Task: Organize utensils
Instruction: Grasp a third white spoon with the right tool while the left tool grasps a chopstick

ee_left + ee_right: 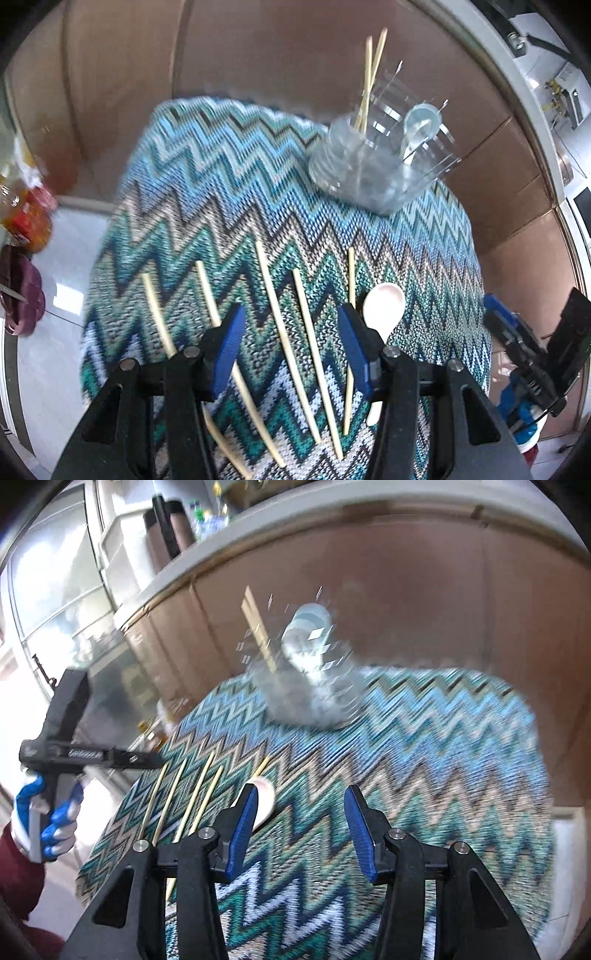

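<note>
Left wrist view looks down on a tabletop [436, 236] covered with a zigzag cloth [221, 184], and the sorting looks partly done. A clear holder [369, 173] stands near the far right corner with two chopsticks [369, 77] and a clear spoon [419, 129] already upright in it. Left to sort, judging from what lies loose, are five chopsticks [280, 314] spread side by side across the near half of the cloth and a white spoon [382, 306] just to their right.

The left gripper [291, 332] has its jaws parted at a middling width with nothing clamped; two of the loose chopsticks show between them, but whether the jaws touch the cloth cannot be told. In the right wrist view the right gripper [301, 812] is likewise parted and empty, with bare cloth between its jaws and the white spoon [264, 803] partly behind its left jaw. The person's gloved hand [44, 819] holding the left gripper shows at the left edge of the tabletop.

Room to move looks fair: the middle of the cloth between the loose pieces and the holder is bare. The holder sits close to the far edge, so a push there could tip it off. The outermost chopstick lies near the left edge.
</note>
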The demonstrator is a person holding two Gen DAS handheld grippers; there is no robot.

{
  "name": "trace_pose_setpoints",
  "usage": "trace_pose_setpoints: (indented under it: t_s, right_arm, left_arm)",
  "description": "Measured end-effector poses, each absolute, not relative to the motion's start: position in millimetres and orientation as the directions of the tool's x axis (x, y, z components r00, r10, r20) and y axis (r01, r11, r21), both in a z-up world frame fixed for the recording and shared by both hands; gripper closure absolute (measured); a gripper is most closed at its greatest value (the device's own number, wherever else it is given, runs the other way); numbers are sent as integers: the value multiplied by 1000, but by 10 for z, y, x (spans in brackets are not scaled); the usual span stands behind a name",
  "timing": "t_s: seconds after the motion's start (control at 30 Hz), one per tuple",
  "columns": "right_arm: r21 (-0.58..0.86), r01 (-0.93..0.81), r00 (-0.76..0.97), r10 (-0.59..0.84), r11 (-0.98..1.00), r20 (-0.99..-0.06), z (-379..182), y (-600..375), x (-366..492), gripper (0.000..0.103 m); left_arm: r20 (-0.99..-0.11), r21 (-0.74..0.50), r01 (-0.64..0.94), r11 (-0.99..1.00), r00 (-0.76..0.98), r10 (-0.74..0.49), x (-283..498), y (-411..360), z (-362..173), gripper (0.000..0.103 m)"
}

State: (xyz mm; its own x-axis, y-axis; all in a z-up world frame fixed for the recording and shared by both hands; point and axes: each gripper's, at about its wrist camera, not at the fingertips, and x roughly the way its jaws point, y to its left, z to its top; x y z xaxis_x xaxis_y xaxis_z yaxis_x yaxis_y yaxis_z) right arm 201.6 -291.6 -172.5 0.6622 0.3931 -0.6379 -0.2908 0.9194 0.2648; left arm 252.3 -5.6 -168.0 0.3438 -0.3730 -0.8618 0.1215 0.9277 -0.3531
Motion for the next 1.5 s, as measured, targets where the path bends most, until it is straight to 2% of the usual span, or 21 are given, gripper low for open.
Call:
trace_pose_setpoints:
  t_s: [0.07, 0.37, 0.53, 0.8, 1.03, 1.13, 1.23, 1.5]
  right_arm:
    - [279, -317, 623, 421, 907, -659, -1805, -2822, 2128, 58]
    - [284, -390, 528, 465, 876, -711, -2073, -2573, 2542, 61]
    - [296, -421, 468, 485, 858, -739, -2190, -2505, 2679, 63]
    - [303, -471, 377, 500, 828, -780, -2353, -2364, 2911, 66]
    - [339, -494, 324, 531, 800, -783, -2477, -2253, 3079, 85]
    - [328, -512, 316, 530, 793, -787, -2499, -2175, 3108, 93]
    - [299, -527, 324, 514, 796, -794, -2483, -2085, 3073, 93]
    - [228, -522, 410, 476, 822, -778, -2234, -2098, 2762, 94]
  left_arm:
    - [-878, -356, 113, 928, 299, -373, 2639, -107, -1775, 61]
    - [-928, -311, 92, 946, 188, -323, 3005, -233, -2058, 76]
    - [-936, -313, 74, 947, 145, -320, 3115, -254, -2184, 80]
    - [-941, -324, 69, 944, 84, -329, 3220, -417, -2320, 81]
    - [-938, -332, 72, 941, 77, -337, 3286, -489, -2343, 81]
    - [-943, -316, 71, 946, 85, -321, 3272, -434, -2344, 89]
    - [-944, -311, 65, 948, 91, -316, 3247, -348, -2360, 95]
    - [-931, -328, 45, 944, 155, -331, 3157, -224, -2309, 97]
